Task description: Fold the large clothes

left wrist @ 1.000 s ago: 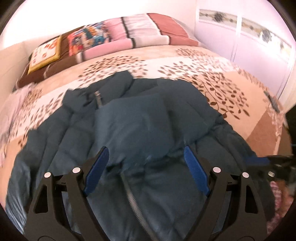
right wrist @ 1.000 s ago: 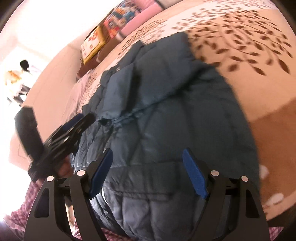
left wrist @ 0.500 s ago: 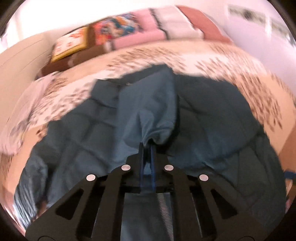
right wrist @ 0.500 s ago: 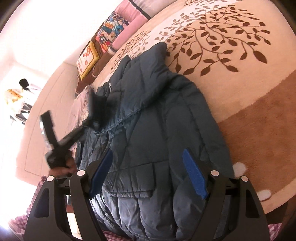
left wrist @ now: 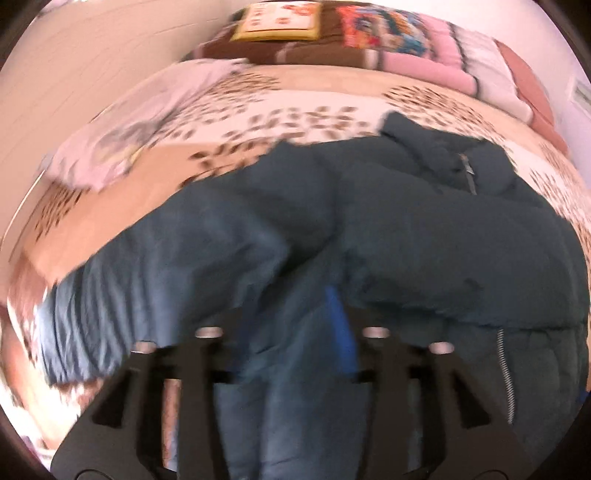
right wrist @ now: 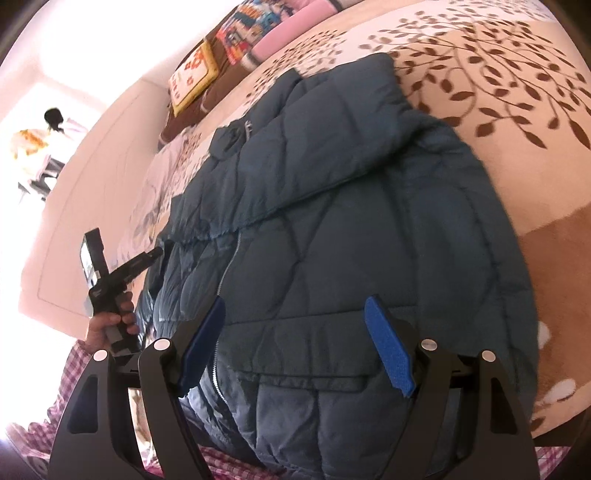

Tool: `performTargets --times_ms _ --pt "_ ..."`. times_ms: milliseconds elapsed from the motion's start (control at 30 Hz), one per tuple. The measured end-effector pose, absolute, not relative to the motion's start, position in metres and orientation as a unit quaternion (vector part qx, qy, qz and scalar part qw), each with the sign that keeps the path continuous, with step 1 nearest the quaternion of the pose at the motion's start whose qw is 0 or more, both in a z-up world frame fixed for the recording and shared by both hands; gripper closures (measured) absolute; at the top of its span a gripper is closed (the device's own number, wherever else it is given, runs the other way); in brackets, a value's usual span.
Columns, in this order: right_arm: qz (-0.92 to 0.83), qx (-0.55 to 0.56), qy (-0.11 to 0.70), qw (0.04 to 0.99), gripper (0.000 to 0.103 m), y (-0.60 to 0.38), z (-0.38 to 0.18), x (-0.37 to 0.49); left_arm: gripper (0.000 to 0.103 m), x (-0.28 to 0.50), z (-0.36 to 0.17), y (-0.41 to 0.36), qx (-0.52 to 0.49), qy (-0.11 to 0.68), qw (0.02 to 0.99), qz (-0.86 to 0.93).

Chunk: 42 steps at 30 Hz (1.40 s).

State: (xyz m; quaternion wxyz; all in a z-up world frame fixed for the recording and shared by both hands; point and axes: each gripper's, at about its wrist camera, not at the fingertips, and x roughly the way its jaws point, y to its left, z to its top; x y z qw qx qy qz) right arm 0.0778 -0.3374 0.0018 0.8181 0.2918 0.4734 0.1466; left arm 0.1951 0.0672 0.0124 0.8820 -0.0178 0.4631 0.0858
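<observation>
2 hand-held grippers work over a dark teal quilted jacket [right wrist: 351, 229] spread on a bed [right wrist: 517, 110] covered in a cream leaf-print blanket. The right hand-held gripper [right wrist: 295, 347] hovers just above the jacket's lower front with its blue pads [right wrist: 388, 354] wide apart, nothing between them. The left hand-held gripper [left wrist: 291, 332], blurred in its own view, has its jaws opening with jacket fabric lying between them; whether the pads press on it cannot be told. A hand [right wrist: 110, 321] holds that tool at the jacket's left edge. Folded blankets and patterned pillows [left wrist: 332, 33] line the far side of the bed.
</observation>
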Motion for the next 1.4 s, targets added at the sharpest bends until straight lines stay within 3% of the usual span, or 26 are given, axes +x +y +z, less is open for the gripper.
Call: performTargets --times_ms 33,167,533,833,900,1000,1067,1167,1400 --pt "0.151 0.283 0.475 0.819 0.027 -0.332 0.004 0.079 0.041 0.185 0.013 0.080 -0.031 0.458 0.884 0.093" --pt "0.162 0.248 0.482 0.825 0.027 -0.312 0.008 0.081 0.035 0.140 0.009 0.131 -0.109 0.458 0.876 0.105" --pt "0.204 0.205 0.506 0.813 0.027 -0.249 0.012 0.101 0.035 0.050 -0.041 0.284 -0.377 0.406 0.809 0.194" --pt "0.223 0.176 0.519 0.806 0.027 -0.218 0.014 0.099 0.035 0.034 -0.085 0.344 -0.527 0.352 0.740 0.226" --pt "0.221 0.176 0.523 0.804 0.027 -0.218 0.013 0.099 0.040 0.039 -0.087 0.351 -0.532 0.342 0.739 0.233" --pt "0.218 0.175 0.524 0.804 0.027 -0.219 0.013 0.098 0.059 0.050 -0.088 0.359 -0.529 0.334 0.740 0.247" --pt "0.217 0.176 0.522 0.805 0.027 -0.218 0.014 0.099 0.087 0.054 -0.092 0.366 -0.529 0.344 0.730 0.262" --pt "0.215 0.177 0.520 0.807 0.027 -0.219 0.015 0.099 0.097 0.058 -0.083 0.372 -0.515 0.335 0.740 0.272" --pt "0.207 0.196 0.509 0.812 0.027 -0.237 0.017 0.098 0.099 0.083 0.021 0.346 -0.376 0.263 0.850 0.258"
